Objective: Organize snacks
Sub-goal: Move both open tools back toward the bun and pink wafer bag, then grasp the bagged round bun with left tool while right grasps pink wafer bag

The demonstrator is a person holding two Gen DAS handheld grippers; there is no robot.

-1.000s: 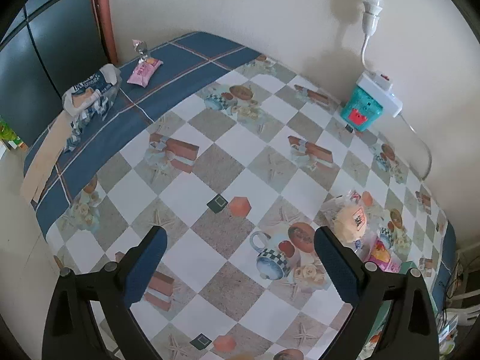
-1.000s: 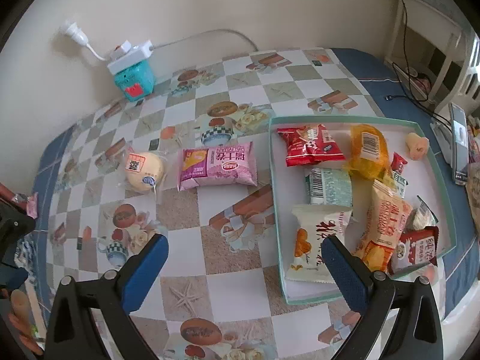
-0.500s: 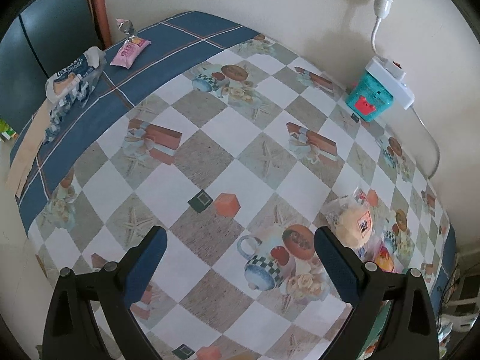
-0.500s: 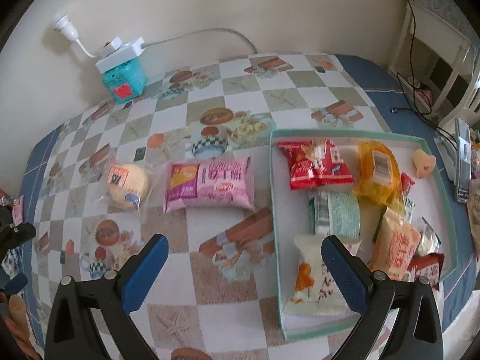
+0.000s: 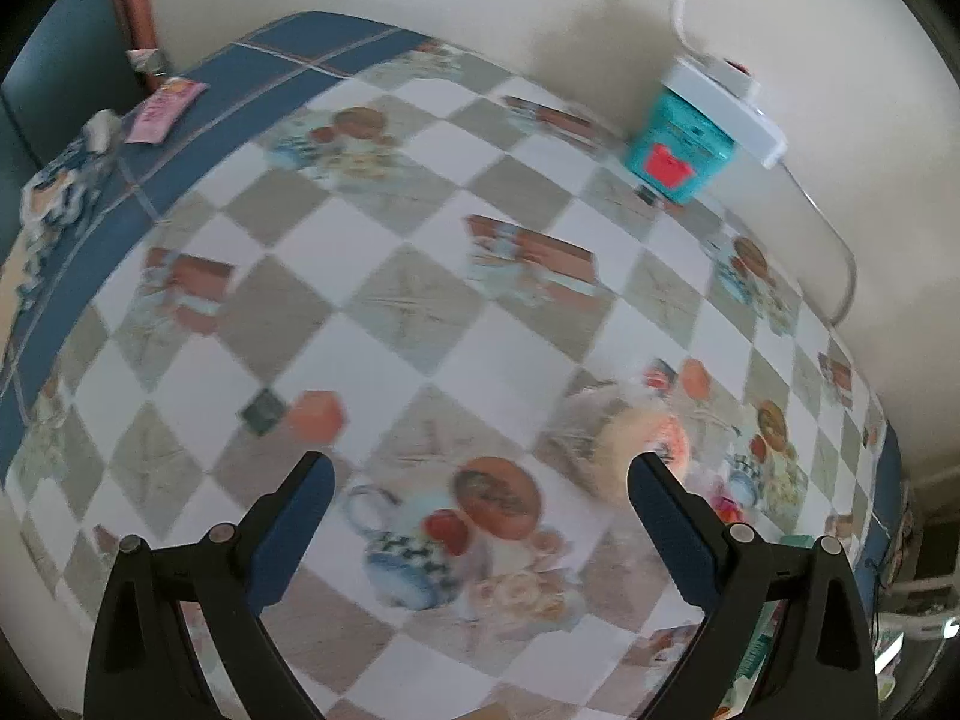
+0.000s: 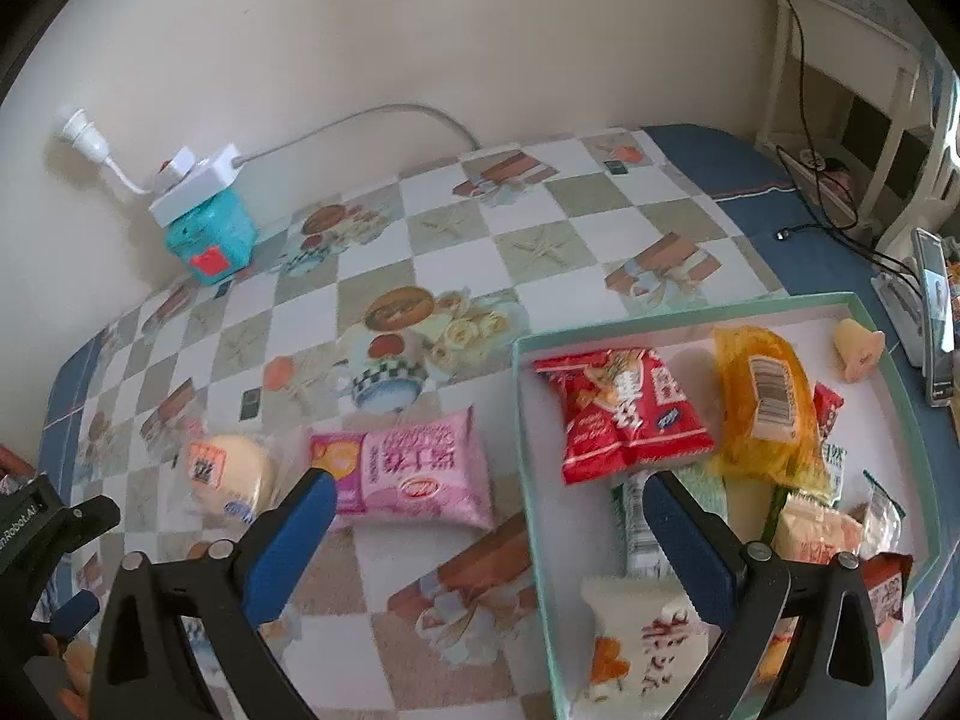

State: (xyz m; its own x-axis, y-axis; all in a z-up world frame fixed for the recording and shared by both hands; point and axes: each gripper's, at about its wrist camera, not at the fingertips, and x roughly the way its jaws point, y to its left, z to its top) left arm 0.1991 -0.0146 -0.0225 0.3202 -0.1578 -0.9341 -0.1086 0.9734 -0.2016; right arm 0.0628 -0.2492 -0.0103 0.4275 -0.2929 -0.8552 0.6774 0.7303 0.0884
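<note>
my right gripper (image 6: 483, 495) hangs with jaws wide apart over the tablecloth (image 6: 540, 228), holding nothing. just past my left finger lies the pink packet (image 6: 414, 468), with the round bun (image 6: 231, 474) beside it toward the left edge. the tray (image 6: 528, 450) of snacks sits at the right edge, the red bag (image 6: 618, 411) in its far left corner.

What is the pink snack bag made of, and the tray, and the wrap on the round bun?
The pink bag looks like matte plastic film: soft creases, crimped ends. The tray seems to be cardboard, a thin, straight green rim around a flat white floor, though it could be plastic. The bun sits in clear, shiny plastic wrap: you see through it, and it wrinkles at the edge.
</note>
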